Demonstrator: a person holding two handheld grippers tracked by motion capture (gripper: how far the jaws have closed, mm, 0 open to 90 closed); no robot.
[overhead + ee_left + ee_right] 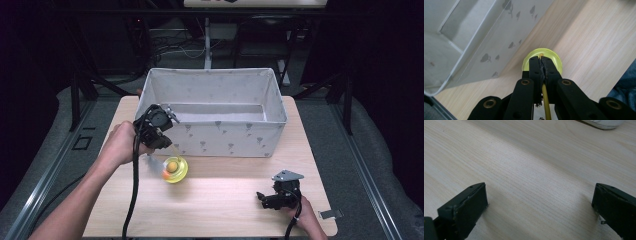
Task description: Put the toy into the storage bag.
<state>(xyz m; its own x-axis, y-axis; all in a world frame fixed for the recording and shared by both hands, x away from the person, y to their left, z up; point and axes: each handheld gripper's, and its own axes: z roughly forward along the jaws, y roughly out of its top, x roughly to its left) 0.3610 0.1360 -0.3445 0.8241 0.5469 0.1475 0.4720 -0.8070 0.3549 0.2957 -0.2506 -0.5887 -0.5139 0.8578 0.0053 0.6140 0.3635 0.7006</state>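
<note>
A yellow see-through round toy (175, 169) with an orange ball inside hangs on a thin yellow stick, close over the wooden table (225, 200) in front of the white fabric box (220, 135). My left gripper (169, 145) points down at it and is shut on the stick. In the left gripper view the jaws (541, 58) pinch the yellow stick (545, 100), with the yellow toy (555, 58) just past their tips. My right gripper (260, 197) rests low at the table's front right, held by a hand. In the right gripper view it (539, 202) stands open over bare wood.
The box is open-topped, with grey prints on its wall (486, 42), and takes up the back half of the table. Its lower edge (604, 123) shows far off in the right gripper view. A small metal clip (330, 214) lies at the table's right front edge.
</note>
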